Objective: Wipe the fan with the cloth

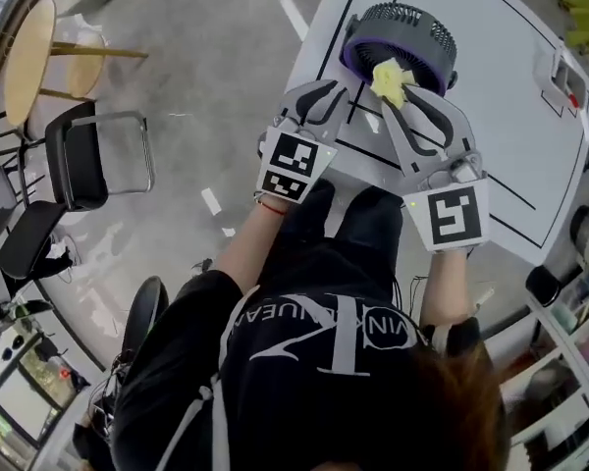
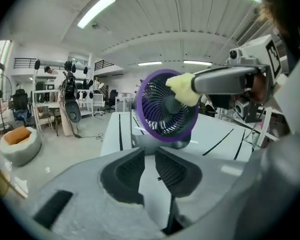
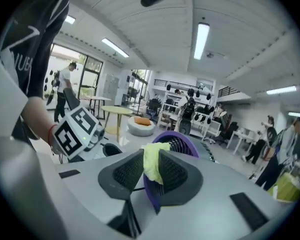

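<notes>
The fan point(image 1: 398, 37), grey grille with a purple rim, stands on the white table point(image 1: 491, 126) at the top of the head view. My right gripper point(image 1: 395, 96) is shut on a yellow cloth point(image 1: 389, 80), and the cloth rests against the fan's front. In the right gripper view the cloth point(image 3: 154, 159) is pinched between the pads of the right gripper point(image 3: 151, 166), with the fan point(image 3: 182, 141) just behind. My left gripper point(image 1: 332, 91) is beside it at the fan's near left. In its own view the left gripper point(image 2: 150, 156) shows a narrow gap, nothing between, facing the fan point(image 2: 162, 109) and cloth point(image 2: 182, 89).
Black lines cross the table top. A small white device point(image 1: 567, 78) lies at its far right edge. Left of the table are a black chair point(image 1: 83, 155) and a round wooden table point(image 1: 27, 57). Shelving point(image 1: 569, 361) stands at the lower right.
</notes>
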The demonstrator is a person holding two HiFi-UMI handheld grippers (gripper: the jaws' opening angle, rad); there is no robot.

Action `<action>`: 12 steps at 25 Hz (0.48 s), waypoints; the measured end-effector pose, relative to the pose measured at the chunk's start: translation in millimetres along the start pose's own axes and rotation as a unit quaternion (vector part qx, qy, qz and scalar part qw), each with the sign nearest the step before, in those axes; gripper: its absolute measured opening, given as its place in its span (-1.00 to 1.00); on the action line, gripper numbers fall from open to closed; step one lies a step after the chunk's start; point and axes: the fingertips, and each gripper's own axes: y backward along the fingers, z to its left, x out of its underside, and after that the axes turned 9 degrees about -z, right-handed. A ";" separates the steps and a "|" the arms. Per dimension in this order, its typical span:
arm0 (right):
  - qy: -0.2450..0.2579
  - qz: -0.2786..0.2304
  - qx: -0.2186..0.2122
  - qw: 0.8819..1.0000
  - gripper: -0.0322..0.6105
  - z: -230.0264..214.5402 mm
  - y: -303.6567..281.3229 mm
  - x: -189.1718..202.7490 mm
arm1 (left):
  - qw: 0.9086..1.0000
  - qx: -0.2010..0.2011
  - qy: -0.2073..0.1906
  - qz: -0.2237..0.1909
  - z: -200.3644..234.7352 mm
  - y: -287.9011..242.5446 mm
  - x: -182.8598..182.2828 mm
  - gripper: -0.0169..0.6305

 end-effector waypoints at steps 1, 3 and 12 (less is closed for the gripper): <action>0.020 0.014 0.015 1.000 -0.61 1.2 -6.4 -0.6 | 1.000 0.005 -0.005 -0.006 7.3 -0.2 -3.2 -0.71; 0.064 0.030 0.033 0.997 -0.61 3.9 -20.6 -4.8 | 1.000 0.008 -0.021 -0.008 23.8 -2.6 -5.0 -0.66; 0.254 0.097 0.041 0.961 -0.61 12.1 -49.2 -1.2 | 0.991 0.077 -0.113 0.017 42.6 -48.2 -1.8 -0.47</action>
